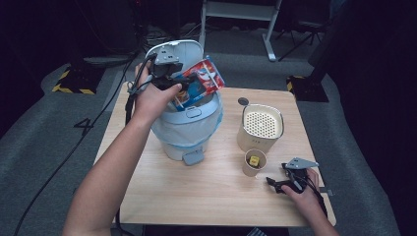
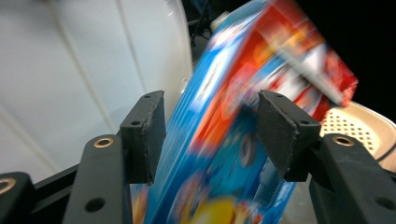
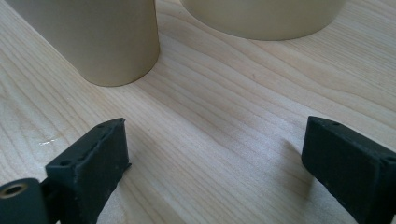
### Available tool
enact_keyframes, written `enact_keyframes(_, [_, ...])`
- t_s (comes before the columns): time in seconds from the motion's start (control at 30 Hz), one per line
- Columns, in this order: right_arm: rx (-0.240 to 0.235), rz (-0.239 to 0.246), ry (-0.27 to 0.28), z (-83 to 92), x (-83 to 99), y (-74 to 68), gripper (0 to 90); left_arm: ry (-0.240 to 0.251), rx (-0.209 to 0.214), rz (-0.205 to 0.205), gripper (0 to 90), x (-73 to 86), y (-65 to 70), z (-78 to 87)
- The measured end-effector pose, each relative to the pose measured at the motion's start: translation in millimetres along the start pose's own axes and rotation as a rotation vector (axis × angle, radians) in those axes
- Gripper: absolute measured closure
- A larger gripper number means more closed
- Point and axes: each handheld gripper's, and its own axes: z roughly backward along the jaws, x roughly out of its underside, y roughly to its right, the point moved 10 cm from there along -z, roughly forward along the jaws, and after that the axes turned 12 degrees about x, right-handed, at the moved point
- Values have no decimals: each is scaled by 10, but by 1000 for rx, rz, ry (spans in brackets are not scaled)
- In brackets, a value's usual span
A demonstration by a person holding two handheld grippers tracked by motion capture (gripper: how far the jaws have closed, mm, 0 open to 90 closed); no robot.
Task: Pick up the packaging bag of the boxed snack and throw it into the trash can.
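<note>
**Presently: snack packet at the mouth of the bin**

Item 1. A pale blue-grey plastic pedal bin (image 1: 189, 129) with a raised lid and a pale liner is set near the left edge of the light wooden table (image 1: 196, 196), toward the far side.

Item 2. A red-and-blue printed snack packet (image 1: 202, 78) is seen over the bin's open mouth, tilted, its lower end inside the rim. In the left gripper view the packet (image 2: 243, 121) is blurred and lies between the two black jaws; the jaws appear set apart, and a gap is visible beside the left pad, so the left gripper (image 1: 169, 78) is judged to be loose about the packet rather than clamped. Whether any contact remains cannot be told.

Item 3. A cream cylindrical container with a perforated top (image 1: 261, 127) stands toward the right edge. Just beside it, nearer the person, a small tan paper cup (image 1: 254, 163) is placed, with a small yellow object inside.

Item 4. The right gripper (image 1: 281, 183) is rested on the table near the near-right corner, jaws wide and nothing between them; the cup (image 3: 93, 37) is seen ahead of it.

Step in hand, as judged: the packet is being dropped into the bin. The next move would call for the left gripper to be lifted clear of the rim and the lid, once the packet is seen to be fully inside.
</note>
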Motion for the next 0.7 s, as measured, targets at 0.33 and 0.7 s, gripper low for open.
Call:
enact_keyframes(0.33, [0, 0, 0, 0, 0, 0, 73, 31, 21, -19, 417, -40, 122, 203])
enact_keyframes(0.7, [0, 1, 0, -2, -2, 0, 72, 53, 131, -67, 404, 123, 503, 618])
